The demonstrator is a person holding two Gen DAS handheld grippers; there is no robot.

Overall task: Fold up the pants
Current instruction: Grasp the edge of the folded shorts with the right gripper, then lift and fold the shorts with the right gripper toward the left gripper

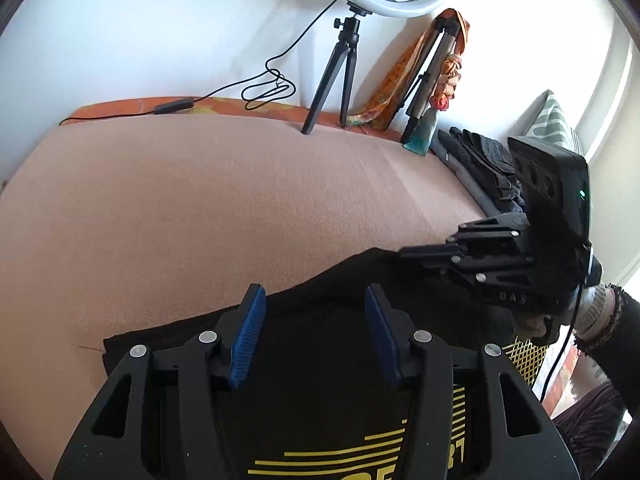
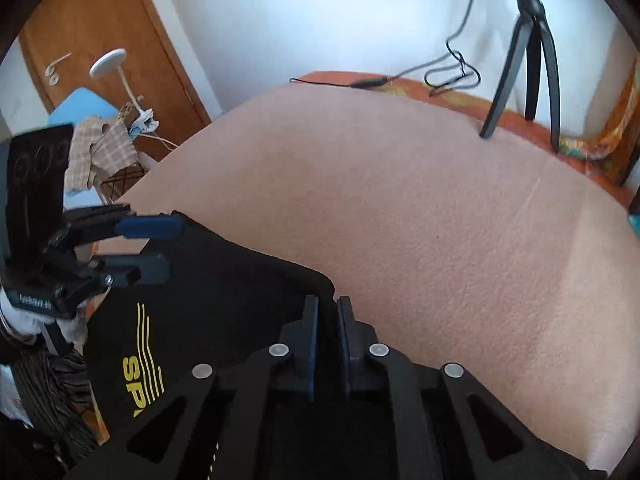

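Black pants point(image 1: 320, 352) with yellow print lie at the near edge of a pink blanket-covered bed point(image 1: 200, 200). My left gripper point(image 1: 316, 304) is open above the pants' upper edge, its blue pads apart; it also shows in the right wrist view point(image 2: 168, 244), open over the pants' left corner. My right gripper point(image 2: 327, 312) has its jaws nearly closed on the pants' point(image 2: 224, 304) far right corner. In the left wrist view the right gripper point(image 1: 404, 254) sits at the pants' right edge.
A ring light on a black tripod point(image 1: 340, 76) stands at the bed's far edge with a cable point(image 1: 264, 88). A second tripod with orange cloth point(image 1: 432, 80) and a pile of dark clothes point(image 1: 480, 164) sit at the right. A wooden door point(image 2: 100, 40) is at left.
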